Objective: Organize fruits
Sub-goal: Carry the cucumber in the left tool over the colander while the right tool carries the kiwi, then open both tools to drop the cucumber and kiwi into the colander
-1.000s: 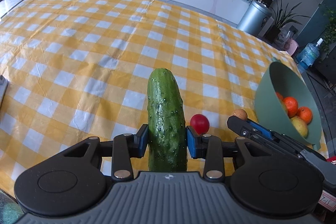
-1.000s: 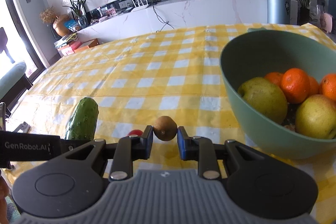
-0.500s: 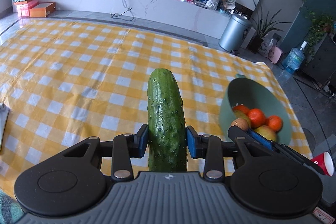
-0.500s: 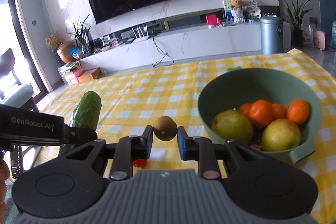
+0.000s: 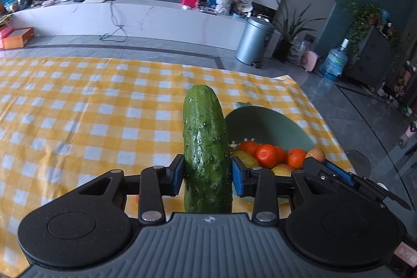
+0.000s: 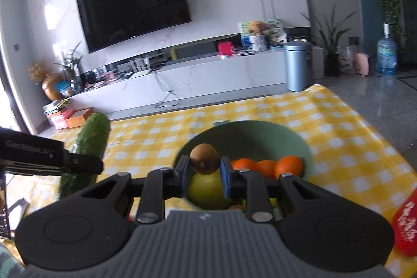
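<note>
While both grippers carry produce above the table, the load status reads as follows.

Left gripper (image 5: 206, 175): clamped on the cucumber (image 5: 204, 145) at its lower half; the long body projects forward between the blue pads (image 5: 237, 177), so the free end clears the tool.

Right gripper (image 6: 204, 173): pinching the kiwi (image 6: 204, 159) across its middle, directly above the green bowl (image 6: 260, 137); judged ready for release.

Bowl contents: oranges (image 6: 289, 166) and a yellow-green pear (image 6: 206, 189), leaving open space toward the far wall.

Cucumber position: raised just left of the bowl, not yet over it.

Support surface: yellow checked tablecloth (image 5: 78, 121).
</note>
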`<state>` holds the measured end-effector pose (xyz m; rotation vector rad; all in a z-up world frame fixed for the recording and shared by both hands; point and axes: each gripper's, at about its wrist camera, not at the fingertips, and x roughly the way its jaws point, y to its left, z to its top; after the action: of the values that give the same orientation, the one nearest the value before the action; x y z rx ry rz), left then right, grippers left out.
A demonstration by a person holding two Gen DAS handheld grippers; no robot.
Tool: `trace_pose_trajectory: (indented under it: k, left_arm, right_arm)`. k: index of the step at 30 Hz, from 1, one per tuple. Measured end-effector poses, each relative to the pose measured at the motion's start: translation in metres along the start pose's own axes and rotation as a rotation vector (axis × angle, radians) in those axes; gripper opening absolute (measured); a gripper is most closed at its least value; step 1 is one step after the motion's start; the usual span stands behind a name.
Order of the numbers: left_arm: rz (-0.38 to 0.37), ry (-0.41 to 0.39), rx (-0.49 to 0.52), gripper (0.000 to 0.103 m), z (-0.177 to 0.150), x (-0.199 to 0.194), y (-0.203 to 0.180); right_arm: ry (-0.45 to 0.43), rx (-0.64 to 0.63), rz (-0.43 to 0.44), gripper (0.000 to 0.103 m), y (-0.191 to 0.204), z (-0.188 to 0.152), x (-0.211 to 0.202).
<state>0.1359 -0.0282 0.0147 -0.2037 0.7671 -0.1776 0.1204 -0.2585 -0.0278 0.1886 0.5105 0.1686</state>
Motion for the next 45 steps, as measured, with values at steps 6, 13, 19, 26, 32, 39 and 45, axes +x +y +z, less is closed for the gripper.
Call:
trace_pose_trajectory:
  k: [6, 13, 19, 26, 32, 39, 45]
  left_arm:
    - [-0.059, -0.002, 0.089, 0.042, 0.013, 0.019, -0.028]
    - [-0.086, 0.028, 0.185, 0.042, 0.027, 0.053, -0.06]
    - [-0.114, 0.09, 0.146, 0.042, 0.032, 0.084, -0.067]
    - [-0.123, 0.172, 0.087, 0.042, 0.026, 0.114, -0.06]
    - [-0.13, 0.194, 0.079, 0.042, 0.024, 0.125, -0.063]
    - [-0.131, 0.211, 0.077, 0.042, 0.023, 0.133, -0.063]
    - [-0.134, 0.233, 0.063, 0.042, 0.02, 0.143, -0.061]
  right_arm:
    - [0.0, 0.022, -0.081, 0.021, -0.028, 0.01, 0.012]
    - [0.035, 0.065, -0.059, 0.021, -0.038, 0.007, 0.032]
    - [0.063, 0.07, -0.04, 0.021, -0.039, 0.007, 0.048]
    - [0.126, 0.101, -0.05, 0.021, -0.044, 0.004, 0.067]
    - [0.167, 0.105, -0.062, 0.021, -0.044, 0.001, 0.076]
    - [0.186, 0.111, -0.074, 0.021, -0.045, -0.001, 0.08]
    - [0.208, 0.115, -0.08, 0.021, -0.045, -0.003, 0.086]
